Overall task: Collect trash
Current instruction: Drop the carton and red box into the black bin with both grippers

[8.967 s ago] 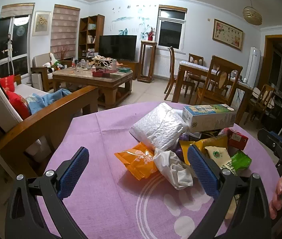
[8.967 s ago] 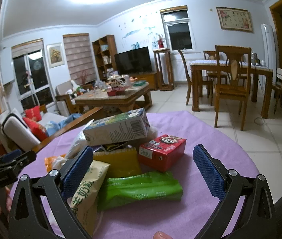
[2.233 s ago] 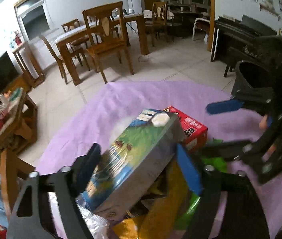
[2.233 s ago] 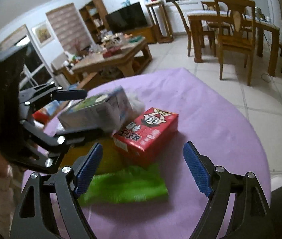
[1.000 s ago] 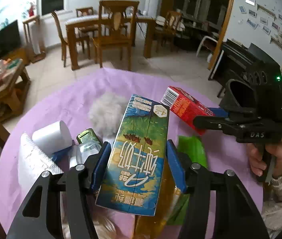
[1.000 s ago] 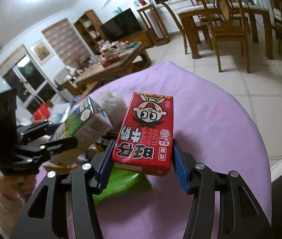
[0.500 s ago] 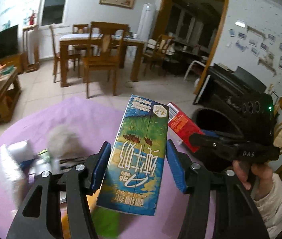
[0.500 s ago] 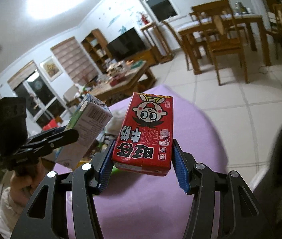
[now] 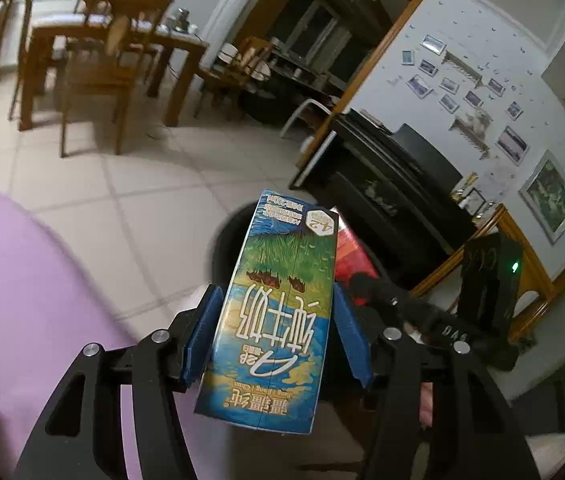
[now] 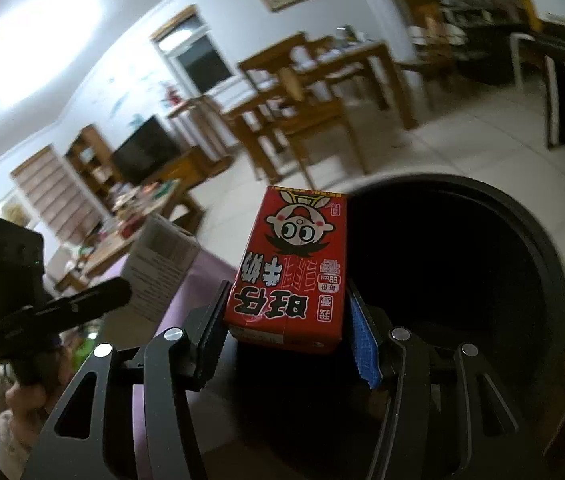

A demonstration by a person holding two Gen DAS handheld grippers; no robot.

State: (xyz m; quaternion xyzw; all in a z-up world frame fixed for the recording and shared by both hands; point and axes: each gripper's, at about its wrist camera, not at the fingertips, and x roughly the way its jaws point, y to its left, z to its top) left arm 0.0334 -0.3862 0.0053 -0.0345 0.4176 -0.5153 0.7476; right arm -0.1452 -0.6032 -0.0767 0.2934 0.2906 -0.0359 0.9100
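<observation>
left claw (image 9: 276, 338): my pads clamp the tall blue-green milk carton (image 9: 278, 308)
right claw (image 10: 288, 334): grips the red drink box (image 10: 292, 268), above the round black bin (image 10: 482, 264)

Black bin (image 10: 522, 248) mouth looks unobstructed below; piano (image 9: 394, 168) stands behind.
</observation>
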